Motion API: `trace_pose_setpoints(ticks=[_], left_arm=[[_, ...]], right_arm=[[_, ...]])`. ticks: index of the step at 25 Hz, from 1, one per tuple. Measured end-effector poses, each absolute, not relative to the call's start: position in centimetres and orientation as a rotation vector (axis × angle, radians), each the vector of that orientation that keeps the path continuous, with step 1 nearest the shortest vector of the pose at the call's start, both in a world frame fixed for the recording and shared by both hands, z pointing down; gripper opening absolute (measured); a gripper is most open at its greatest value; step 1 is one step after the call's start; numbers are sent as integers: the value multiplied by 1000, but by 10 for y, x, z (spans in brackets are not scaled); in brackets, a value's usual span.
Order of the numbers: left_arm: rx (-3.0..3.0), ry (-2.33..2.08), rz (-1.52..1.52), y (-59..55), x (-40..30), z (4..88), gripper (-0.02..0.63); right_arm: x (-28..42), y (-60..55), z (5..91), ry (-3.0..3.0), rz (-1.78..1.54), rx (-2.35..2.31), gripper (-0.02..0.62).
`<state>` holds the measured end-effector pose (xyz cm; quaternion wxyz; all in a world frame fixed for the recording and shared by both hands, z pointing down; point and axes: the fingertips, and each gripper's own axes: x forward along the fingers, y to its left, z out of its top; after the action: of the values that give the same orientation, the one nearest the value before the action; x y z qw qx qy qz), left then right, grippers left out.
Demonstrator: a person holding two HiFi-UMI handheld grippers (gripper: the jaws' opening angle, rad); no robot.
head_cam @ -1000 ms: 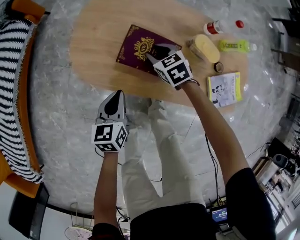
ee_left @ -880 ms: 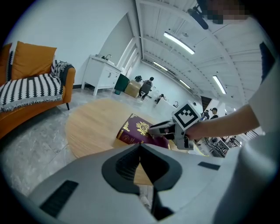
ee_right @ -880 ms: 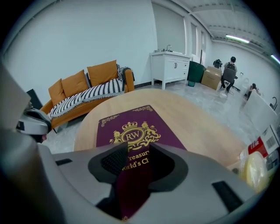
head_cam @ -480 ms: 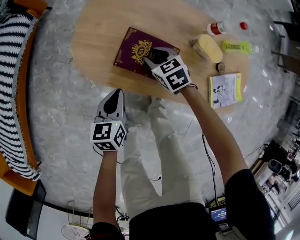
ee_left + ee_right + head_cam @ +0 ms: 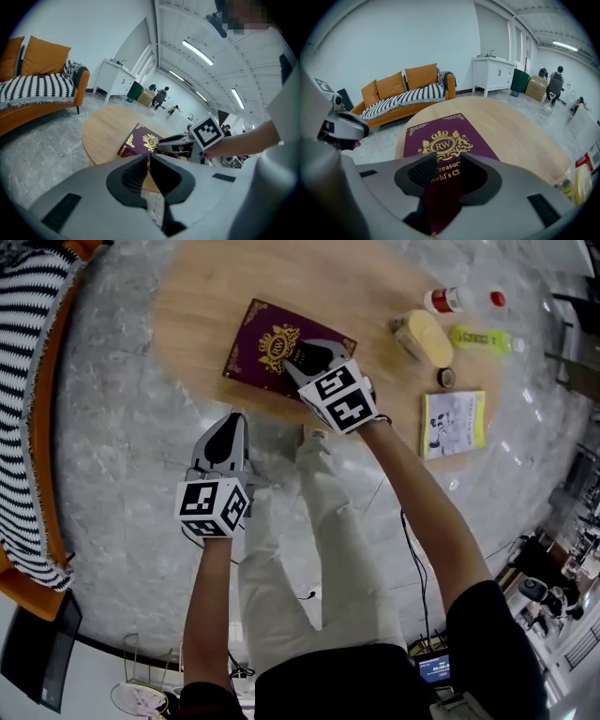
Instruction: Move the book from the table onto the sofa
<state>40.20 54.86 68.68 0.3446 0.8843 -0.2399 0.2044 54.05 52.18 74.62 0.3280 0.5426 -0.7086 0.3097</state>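
Observation:
A maroon book (image 5: 267, 348) with a gold crest lies flat on the round wooden table (image 5: 197, 296), close to its near edge. My right gripper (image 5: 302, 357) is tilted down onto the book's near right part. Its jaws stand open, and the cover (image 5: 440, 136) shows through the gap between them. Its tips seem to rest on the cover. My left gripper (image 5: 228, 425) is shut and empty, and hangs over the floor just in front of the table. The orange sofa (image 5: 23, 381) with a striped blanket stands at the far left. It also shows in the left gripper view as the sofa (image 5: 37, 93).
On the table's right side lie a yellow-lidded tub (image 5: 424, 337), two bottles (image 5: 483, 338), a small roll (image 5: 447, 378) and a yellow booklet (image 5: 452, 423). The person's legs (image 5: 309, 549) stand on the marble floor (image 5: 122, 484) between the arms. White cabinets and people are far behind.
My right gripper has slid left and toward the table's near edge, and the book has shifted along with it. The left gripper has drifted slightly.

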Motion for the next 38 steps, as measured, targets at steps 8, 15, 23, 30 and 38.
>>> trace_pose_setpoints(ticks=[8, 15, 23, 30, 38], left_arm=[[2271, -619, 507, 554, 386, 692, 18], [2204, -619, 498, 559, 373, 709, 18], [2085, -593, 388, 564, 366, 724, 38], [1997, -541, 360, 569, 371, 742, 162], [1941, -534, 323, 561, 377, 750, 189]], right_arm=[[504, 525, 743, -1882, 797, 1364, 164], [483, 526, 745, -1894, 769, 1344, 160], [482, 527, 746, -1894, 746, 1343, 147], [480, 526, 746, -1903, 745, 1328, 141], [479, 527, 746, -1906, 721, 1315, 132]])
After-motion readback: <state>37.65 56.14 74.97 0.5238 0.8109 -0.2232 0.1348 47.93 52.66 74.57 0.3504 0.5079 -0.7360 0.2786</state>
